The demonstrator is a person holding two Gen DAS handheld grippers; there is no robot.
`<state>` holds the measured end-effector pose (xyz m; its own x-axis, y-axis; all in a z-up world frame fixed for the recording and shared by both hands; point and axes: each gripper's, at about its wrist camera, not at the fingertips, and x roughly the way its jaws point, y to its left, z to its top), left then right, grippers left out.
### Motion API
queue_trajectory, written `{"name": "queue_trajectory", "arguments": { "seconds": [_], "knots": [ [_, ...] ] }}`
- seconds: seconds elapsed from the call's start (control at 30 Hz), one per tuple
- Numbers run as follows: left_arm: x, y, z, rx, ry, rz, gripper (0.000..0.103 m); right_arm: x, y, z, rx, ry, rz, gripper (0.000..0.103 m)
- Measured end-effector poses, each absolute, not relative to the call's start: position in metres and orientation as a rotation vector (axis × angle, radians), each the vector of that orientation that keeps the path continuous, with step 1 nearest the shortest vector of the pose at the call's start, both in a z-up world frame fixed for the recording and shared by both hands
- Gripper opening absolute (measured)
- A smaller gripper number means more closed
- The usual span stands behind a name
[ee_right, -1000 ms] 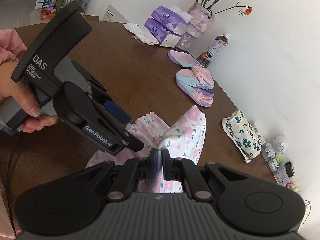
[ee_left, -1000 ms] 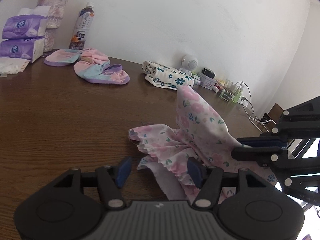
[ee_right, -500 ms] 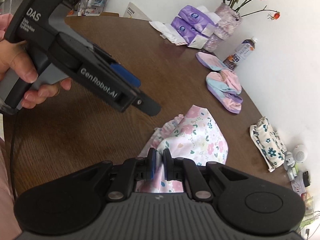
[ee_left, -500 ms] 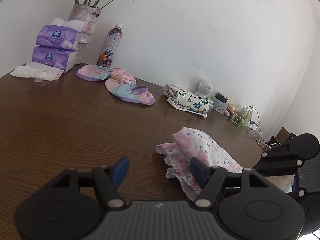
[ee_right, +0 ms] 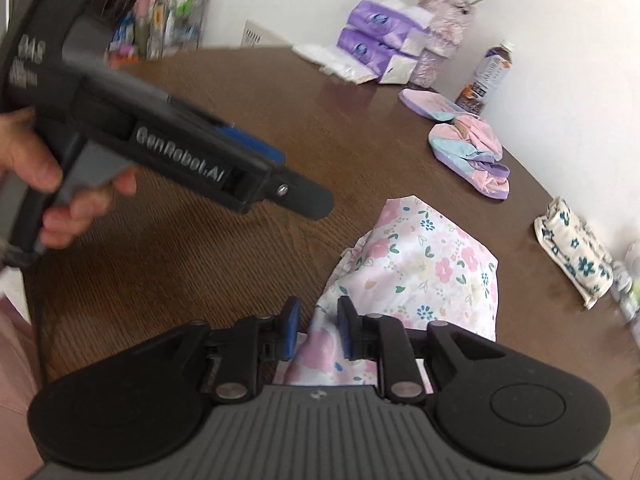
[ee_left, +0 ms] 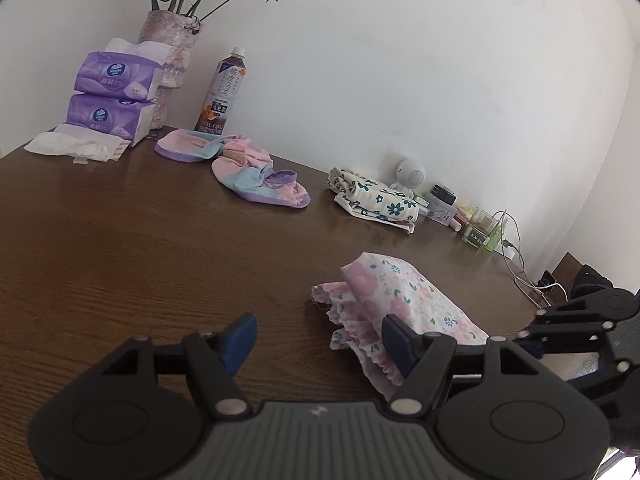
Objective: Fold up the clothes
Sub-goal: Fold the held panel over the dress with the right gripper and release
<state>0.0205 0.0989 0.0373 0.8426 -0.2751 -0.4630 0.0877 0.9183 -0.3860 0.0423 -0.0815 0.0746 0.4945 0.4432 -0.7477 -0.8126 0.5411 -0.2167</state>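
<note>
Dark wood table (ee_left: 120,248) w/ floral garment (ee_left: 400,296), socks (ee_left: 260,180), tissue packs (ee_left: 112,96)

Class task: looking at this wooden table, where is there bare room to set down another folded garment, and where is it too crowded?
Free: the broad brown wooden table between the purple tissue packs, the pastel pink-and-blue garment and the pink floral cloth. Crowded: the wall edge beside the cream blue-flowered folded cloth, with small jars and cables.

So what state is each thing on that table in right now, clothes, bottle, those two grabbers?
Pink floral garment: folded over, lying on the table.
Right gripper: jaws opening, cloth between them.
Left gripper: open, empty, beside the garment.
Pastel clothes: bunched, unfolded.
Blue-flowered cloth: folded.
Bottle: upright, capped.
Tissue packs: stacked, the top one open.
Vase: upright, holding flowers.
</note>
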Motion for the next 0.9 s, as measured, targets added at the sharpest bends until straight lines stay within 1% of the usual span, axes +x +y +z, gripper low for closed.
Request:
{"name": "queue_trajectory", "arguments": {
  "seconds": [0.07,0.13,0.17,0.2,0.37,0.4,0.43,0.5,0.57,0.63,0.7,0.77,0.83,0.87,0.9],
  "knots": [
    [0.023,0.096,0.039,-0.361,0.538,-0.196,0.069,0.045,-0.105,0.091,-0.471,0.673,0.819,0.021],
    [0.023,0.087,0.042,-0.35,0.536,-0.218,0.068,0.048,-0.134,0.106,-0.34,0.643,0.797,0.026],
    [0.023,0.082,0.044,-0.343,0.535,-0.23,0.068,0.05,-0.148,0.111,-0.291,0.63,0.774,0.032],
    [0.023,0.074,0.046,-0.327,0.53,-0.251,0.068,0.052,-0.161,0.113,-0.255,0.624,0.742,0.035],
    [0.021,0.031,0.056,-0.209,0.48,-0.309,0.066,0.074,-0.221,0.101,-0.082,0.644,0.573,0.035],
    [0.022,0.022,0.054,-0.187,0.49,-0.325,0.06,0.083,-0.23,0.094,-0.025,0.66,0.558,0.035],
    [0.023,0.014,0.053,-0.166,0.5,-0.341,0.056,0.092,-0.239,0.088,0.036,0.675,0.548,0.035],
    [0.024,-0.003,0.05,-0.122,0.522,-0.372,0.043,0.108,-0.252,0.077,0.147,0.698,0.55,0.035],
    [0.023,-0.013,0.041,-0.082,0.57,-0.373,0.036,0.119,-0.254,0.065,0.22,0.713,0.572,0.035],
    [0.02,-0.018,0.031,-0.054,0.613,-0.361,0.036,0.12,-0.248,0.056,0.227,0.729,0.613,0.035],
    [0.018,-0.017,0.026,-0.05,0.644,-0.342,0.036,0.117,-0.239,0.048,0.199,0.74,0.652,0.032],
    [0.016,-0.011,0.028,-0.057,0.647,-0.325,0.041,0.11,-0.226,0.044,0.118,0.732,0.675,0.032],
    [0.02,-0.006,0.043,-0.063,0.596,-0.308,0.046,0.104,-0.218,0.045,0.055,0.71,0.682,0.032],
    [0.022,-0.004,0.05,-0.064,0.571,-0.3,0.051,0.102,-0.216,0.048,0.041,0.697,0.682,0.032],
    [0.032,-0.004,0.059,-0.058,0.547,-0.293,0.051,0.1,-0.217,0.052,0.039,0.679,0.685,0.032]
  ]
}}
